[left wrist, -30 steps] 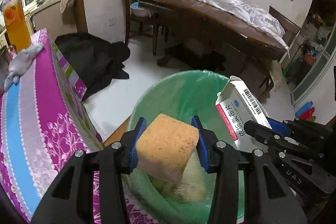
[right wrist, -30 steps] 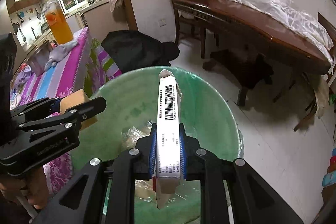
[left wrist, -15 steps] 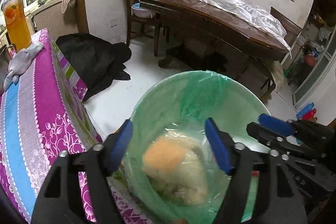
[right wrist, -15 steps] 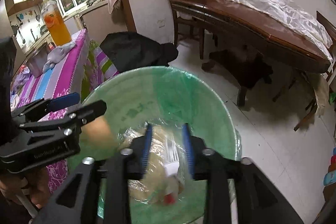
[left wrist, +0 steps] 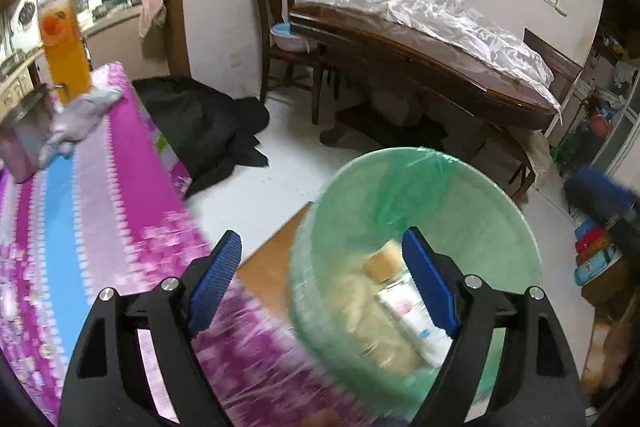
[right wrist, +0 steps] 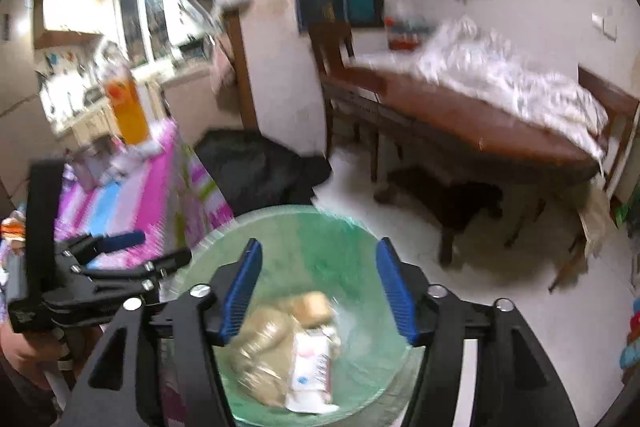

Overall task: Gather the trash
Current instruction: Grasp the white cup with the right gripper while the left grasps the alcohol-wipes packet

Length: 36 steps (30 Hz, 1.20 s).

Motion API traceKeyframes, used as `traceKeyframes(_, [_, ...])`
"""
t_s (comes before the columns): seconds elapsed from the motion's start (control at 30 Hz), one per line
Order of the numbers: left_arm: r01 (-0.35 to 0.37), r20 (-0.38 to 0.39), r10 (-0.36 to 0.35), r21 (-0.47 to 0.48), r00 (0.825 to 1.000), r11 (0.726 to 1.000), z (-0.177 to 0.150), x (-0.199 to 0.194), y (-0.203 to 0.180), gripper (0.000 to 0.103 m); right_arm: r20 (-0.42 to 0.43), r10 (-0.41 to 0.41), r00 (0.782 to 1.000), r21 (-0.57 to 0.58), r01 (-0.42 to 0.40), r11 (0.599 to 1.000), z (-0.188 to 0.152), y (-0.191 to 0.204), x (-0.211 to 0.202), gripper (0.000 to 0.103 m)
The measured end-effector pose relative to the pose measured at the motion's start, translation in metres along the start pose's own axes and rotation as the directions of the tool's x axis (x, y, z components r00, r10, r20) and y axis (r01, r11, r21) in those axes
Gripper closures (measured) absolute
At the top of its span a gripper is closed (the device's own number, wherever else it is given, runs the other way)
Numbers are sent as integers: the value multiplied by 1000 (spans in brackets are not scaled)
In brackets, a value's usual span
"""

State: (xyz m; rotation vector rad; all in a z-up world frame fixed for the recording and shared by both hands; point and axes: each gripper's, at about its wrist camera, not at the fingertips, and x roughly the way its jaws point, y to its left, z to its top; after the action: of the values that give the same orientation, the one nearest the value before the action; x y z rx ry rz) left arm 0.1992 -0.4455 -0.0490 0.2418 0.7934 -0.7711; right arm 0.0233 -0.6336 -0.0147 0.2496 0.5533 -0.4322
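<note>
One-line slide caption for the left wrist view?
Open left gripper, jaws just widened and empty, above the green-lined bin holding the sponge and white carton.

bin (right wrist: 280, 251) contents blurred, tablecloth (left wrist: 100, 211) smeared

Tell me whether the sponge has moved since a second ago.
Yes. The sponge has dropped from the left gripper, whose jaws have just been opening, into the green bin.

A: Bin mouth (left wrist: 472, 183) open from above; the left gripper (left wrist: 320, 283) and the right gripper (right wrist: 318, 287) hang apart over it.

B: Worktop (left wrist: 80, 211) crowds the bin's left; bare floor (left wrist: 288, 163) behind, dark heap (left wrist: 200, 123) beyond.
</note>
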Motion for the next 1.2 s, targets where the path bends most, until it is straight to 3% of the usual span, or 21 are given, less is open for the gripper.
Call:
traceKeyframes(0.07, [-18, 1, 18, -14, 1000, 1000, -11, -16, 19, 24, 64, 26, 998, -23, -24, 999, 1, 18, -18, 30])
traceKeyframes(0.2, [-48, 19, 49, -79, 999, 996, -31, -50, 63, 24, 123, 108, 987, -95, -96, 991, 4, 61, -34, 26])
traceKeyframes(0.43, [-176, 83, 201, -246, 976, 953, -61, -121, 150, 24, 116, 282, 952, -202, -255, 945, 5, 145, -37, 19])
traceKeyframes(0.53, [-249, 92, 297, -348, 950, 904, -80, -157, 198, 24, 82, 343, 936, -237, -316, 919, 1, 180, -34, 19])
traceKeyframes(0.6, [-295, 81, 365, -438, 928, 849, -99, -183, 237, 24, 61, 373, 926, -256, -347, 902, -2, 200, -33, 18])
traceKeyframes(0.73, [-373, 32, 488, -601, 872, 707, -144, -235, 310, 24, 4, 452, 892, -286, -433, 855, -9, 244, -27, 15])
traceKeyframes(0.83, [-415, -14, 560, -687, 828, 597, -179, -270, 350, 24, -85, 552, 830, -301, -549, 779, -14, 287, -13, 15])
traceKeyframes(0.93, [-438, -50, 595, -726, 802, 530, -199, -290, 375, 19, -193, 607, 771, -337, -633, 696, -25, 336, 5, 15])
traceKeyframes(0.97, [-449, -71, 605, -740, 793, 502, -206, -295, 383, 18, -245, 624, 742, -340, -669, 661, -29, 357, 16, 15])
traceKeyframes(1.1, [-458, -106, 599, -753, 793, 473, -220, -295, 398, 12, -370, 599, 710, -362, -705, 610, -43, 414, 54, 15])
traceKeyframes(1.2, [-443, -118, 573, -765, 811, 468, -232, -290, 408, 10, -427, 557, 712, -391, -701, 597, -52, 446, 84, 15])
